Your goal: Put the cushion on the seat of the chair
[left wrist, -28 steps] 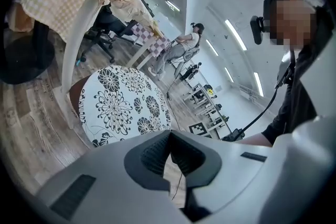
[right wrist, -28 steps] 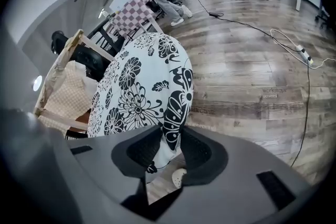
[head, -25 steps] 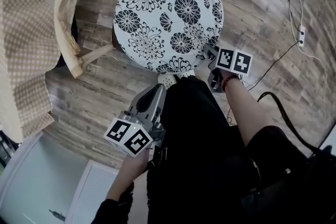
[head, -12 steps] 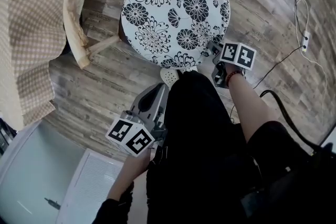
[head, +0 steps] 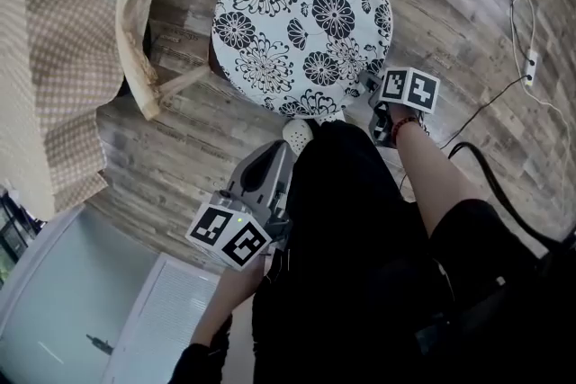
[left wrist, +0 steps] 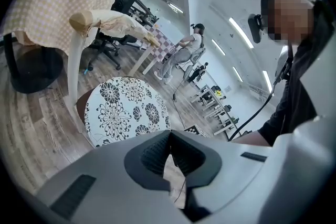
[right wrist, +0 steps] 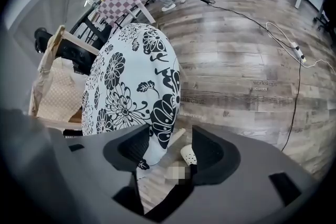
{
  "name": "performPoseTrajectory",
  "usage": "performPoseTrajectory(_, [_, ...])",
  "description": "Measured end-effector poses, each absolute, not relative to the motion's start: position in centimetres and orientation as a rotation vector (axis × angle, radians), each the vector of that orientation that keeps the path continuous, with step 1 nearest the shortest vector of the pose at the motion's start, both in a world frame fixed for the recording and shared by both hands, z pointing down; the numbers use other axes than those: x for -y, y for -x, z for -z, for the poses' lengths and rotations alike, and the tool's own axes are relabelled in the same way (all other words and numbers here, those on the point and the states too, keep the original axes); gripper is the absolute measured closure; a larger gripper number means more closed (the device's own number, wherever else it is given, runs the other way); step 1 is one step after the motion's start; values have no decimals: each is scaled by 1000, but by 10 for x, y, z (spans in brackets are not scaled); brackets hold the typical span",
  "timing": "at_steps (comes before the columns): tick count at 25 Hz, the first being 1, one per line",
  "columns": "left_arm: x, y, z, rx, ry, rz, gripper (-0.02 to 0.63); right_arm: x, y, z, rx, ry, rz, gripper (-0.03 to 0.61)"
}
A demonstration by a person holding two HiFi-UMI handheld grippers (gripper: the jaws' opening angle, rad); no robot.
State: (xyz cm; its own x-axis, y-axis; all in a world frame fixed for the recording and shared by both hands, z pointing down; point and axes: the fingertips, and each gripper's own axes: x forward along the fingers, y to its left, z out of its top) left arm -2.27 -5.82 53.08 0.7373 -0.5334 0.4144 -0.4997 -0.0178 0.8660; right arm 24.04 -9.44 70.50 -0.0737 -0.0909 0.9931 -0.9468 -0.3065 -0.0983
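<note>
Cushion (head: 301, 18): round, black & white floral, lying flat on chair (head: 137, 27) seat
Right gripper (right wrist: 167, 147): at cushion's near-right edge, pointing down; jaws wide apart, just been opening; cushion rim sits btwn them, not pinched
Left gripper (left wrist: 169, 136): well short of cushion, by person's leg (head: 351, 220); jaws closed together, empty

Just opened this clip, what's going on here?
A person standing at a chair holds a gripper in each hand. The round floral cushion lies flat on the chair's seat. The right gripper points down at the cushion's near edge. Its jaws have just been opening and stand apart, with the edge between them unpinched. The left gripper is shut and empty, held back from the chair. The cushion looks placed and released.
</note>
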Motion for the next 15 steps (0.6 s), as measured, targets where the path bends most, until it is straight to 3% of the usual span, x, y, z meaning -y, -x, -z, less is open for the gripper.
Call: performPoseTrajectory(15, [21,37,-500,882,-1661,97,600,103,-234,-664,1261,-1575,-1463,322])
